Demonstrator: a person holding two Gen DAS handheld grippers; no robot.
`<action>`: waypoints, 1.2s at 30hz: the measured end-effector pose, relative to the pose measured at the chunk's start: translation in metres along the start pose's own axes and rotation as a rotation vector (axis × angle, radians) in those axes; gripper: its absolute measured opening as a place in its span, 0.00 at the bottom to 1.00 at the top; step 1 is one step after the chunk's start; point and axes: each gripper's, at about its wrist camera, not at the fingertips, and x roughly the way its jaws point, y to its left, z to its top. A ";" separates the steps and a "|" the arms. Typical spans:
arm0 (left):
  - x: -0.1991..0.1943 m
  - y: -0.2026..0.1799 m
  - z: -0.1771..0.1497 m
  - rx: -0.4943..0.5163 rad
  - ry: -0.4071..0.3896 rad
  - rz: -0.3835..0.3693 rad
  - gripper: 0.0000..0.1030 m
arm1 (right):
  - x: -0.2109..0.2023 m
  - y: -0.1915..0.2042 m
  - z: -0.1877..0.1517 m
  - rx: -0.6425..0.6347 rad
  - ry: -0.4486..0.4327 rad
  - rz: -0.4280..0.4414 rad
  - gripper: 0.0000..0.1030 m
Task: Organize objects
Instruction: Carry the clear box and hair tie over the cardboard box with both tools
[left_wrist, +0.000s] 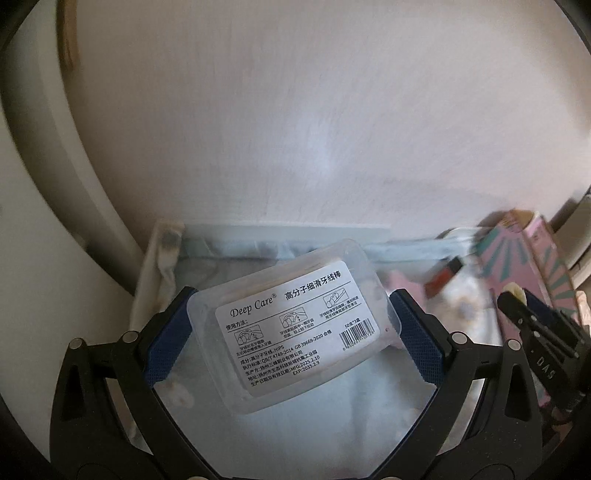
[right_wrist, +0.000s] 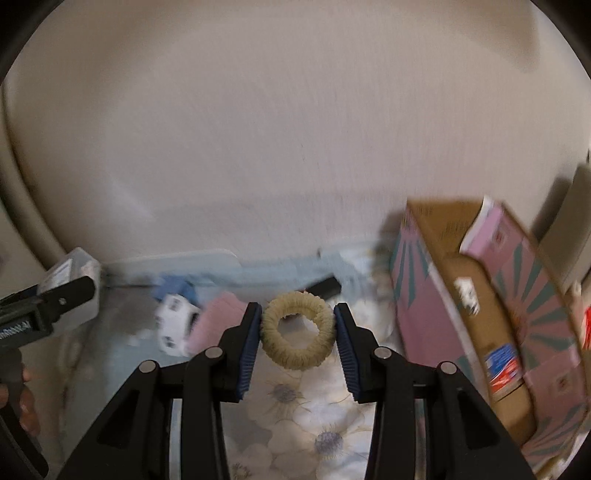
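Note:
My left gripper (left_wrist: 293, 302) is shut on a clear plastic floss-pick box (left_wrist: 291, 325) with a white "Deep Care" label, held above the floral cloth. My right gripper (right_wrist: 297, 312) is shut on a beige fuzzy hair tie (right_wrist: 297, 330), pinched between its blue pads above the cloth. The right gripper also shows at the right edge of the left wrist view (left_wrist: 517, 299), with the hair tie at its tip. The left gripper with the box shows at the left of the right wrist view (right_wrist: 70, 284).
An open pink and teal cardboard box (right_wrist: 480, 306) stands at the right on the floral cloth (right_wrist: 295, 417). A small white box (right_wrist: 173, 325), a pink item (right_wrist: 218, 321), a blue item (right_wrist: 173, 288) and a dark stick (right_wrist: 327, 288) lie near the wall (right_wrist: 277, 129).

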 end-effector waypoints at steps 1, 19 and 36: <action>-0.012 -0.003 0.001 0.004 -0.011 -0.006 0.97 | -0.010 0.001 0.004 -0.010 -0.008 0.010 0.36; -0.099 -0.068 0.009 0.055 -0.113 -0.040 0.97 | -0.098 -0.007 0.014 -0.053 -0.081 0.125 0.36; -0.098 -0.194 0.031 0.259 -0.102 -0.268 0.97 | -0.132 -0.125 -0.006 0.075 -0.031 -0.078 0.36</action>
